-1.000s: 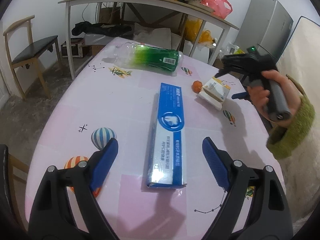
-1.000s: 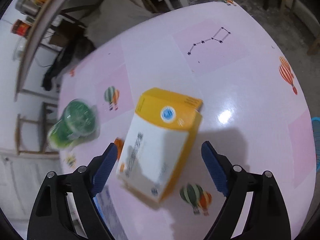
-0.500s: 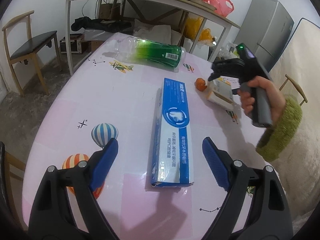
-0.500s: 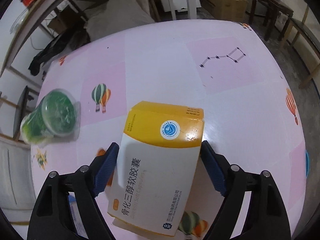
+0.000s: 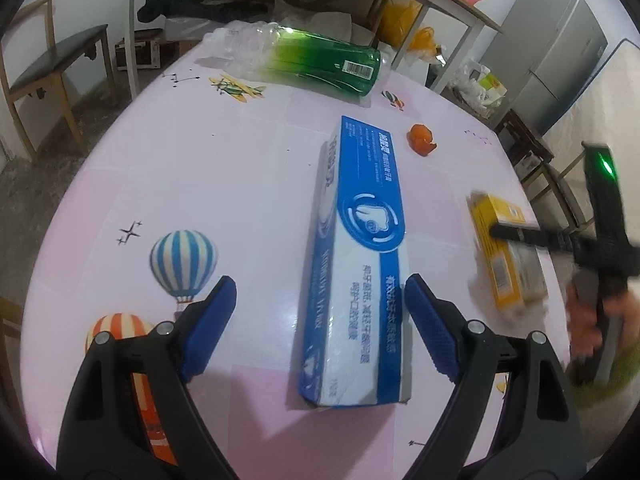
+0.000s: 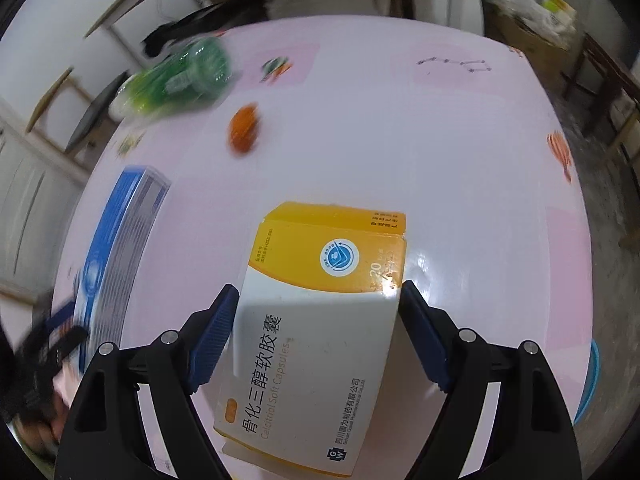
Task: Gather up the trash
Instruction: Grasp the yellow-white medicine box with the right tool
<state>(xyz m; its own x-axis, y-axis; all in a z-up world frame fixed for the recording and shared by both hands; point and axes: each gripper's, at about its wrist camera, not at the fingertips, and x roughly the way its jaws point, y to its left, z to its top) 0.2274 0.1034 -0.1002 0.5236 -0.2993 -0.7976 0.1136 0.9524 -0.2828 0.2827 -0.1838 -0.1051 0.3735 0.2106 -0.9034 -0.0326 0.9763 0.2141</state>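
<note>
right gripper: gripping the yellow-and-white cardboard medicine box, blue pads pressing both long sides, box lifted off the pink patterned tablecloth
left gripper: jaws spread wide, holding nothing, hovering over the near end of the long blue-and-white toothpaste carton
carton: lying flat mid-table
green clear plastic bottle: lying on its side at the far edge
orange peel scrap: sitting beside the carton's far end
</note>
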